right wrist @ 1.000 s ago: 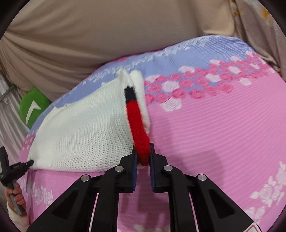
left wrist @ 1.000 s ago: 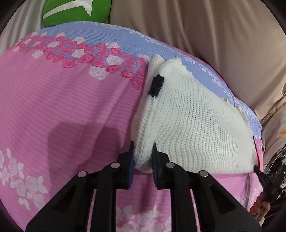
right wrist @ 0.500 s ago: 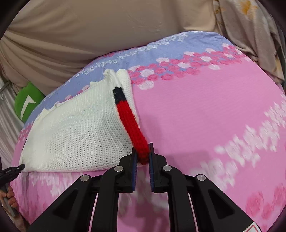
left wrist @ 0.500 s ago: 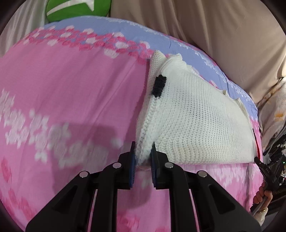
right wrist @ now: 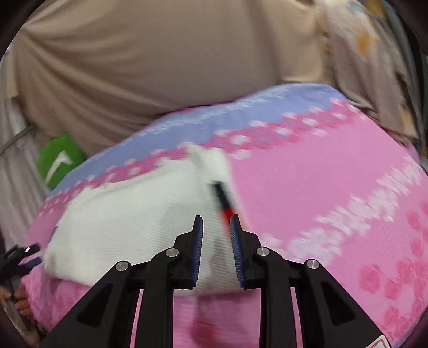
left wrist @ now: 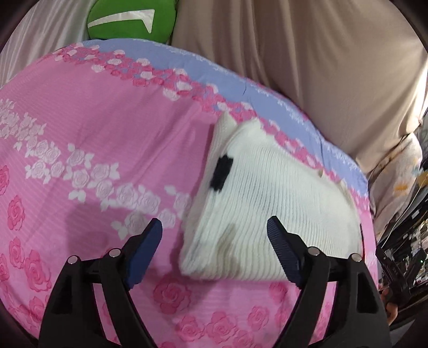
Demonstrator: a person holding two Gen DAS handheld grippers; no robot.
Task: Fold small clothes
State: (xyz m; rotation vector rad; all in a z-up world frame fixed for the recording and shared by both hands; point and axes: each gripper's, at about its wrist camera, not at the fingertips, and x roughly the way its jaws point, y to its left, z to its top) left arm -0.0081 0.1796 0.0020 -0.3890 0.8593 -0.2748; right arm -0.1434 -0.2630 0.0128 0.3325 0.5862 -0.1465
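A folded white knit garment point(left wrist: 270, 203) with a black patch lies on the pink floral bedspread point(left wrist: 80, 128). My left gripper point(left wrist: 215, 227) hangs just above its near left corner, jaws wide apart and still opening, pads clear of the cloth. In the right wrist view the same garment point(right wrist: 128, 214) shows a black and red stripe point(right wrist: 224, 203) along its right edge. My right gripper point(right wrist: 216, 222) is over that edge, jaws a little apart and opening, white cloth showing in the gap without being pinched. The picture is blurred there.
A green cushion point(left wrist: 131, 21) sits at the bed's far end against beige drapery point(left wrist: 307, 59). Floral cloth point(left wrist: 396, 174) hangs to the right. The other gripper and a hand show at the frame edges point(left wrist: 390, 267) point(right wrist: 18, 257).
Both grippers let go of the garment's near corners. The left jaws spread wide, the right jaws parted slightly. The garment now rests flat, drawn nearer across the bedspread.
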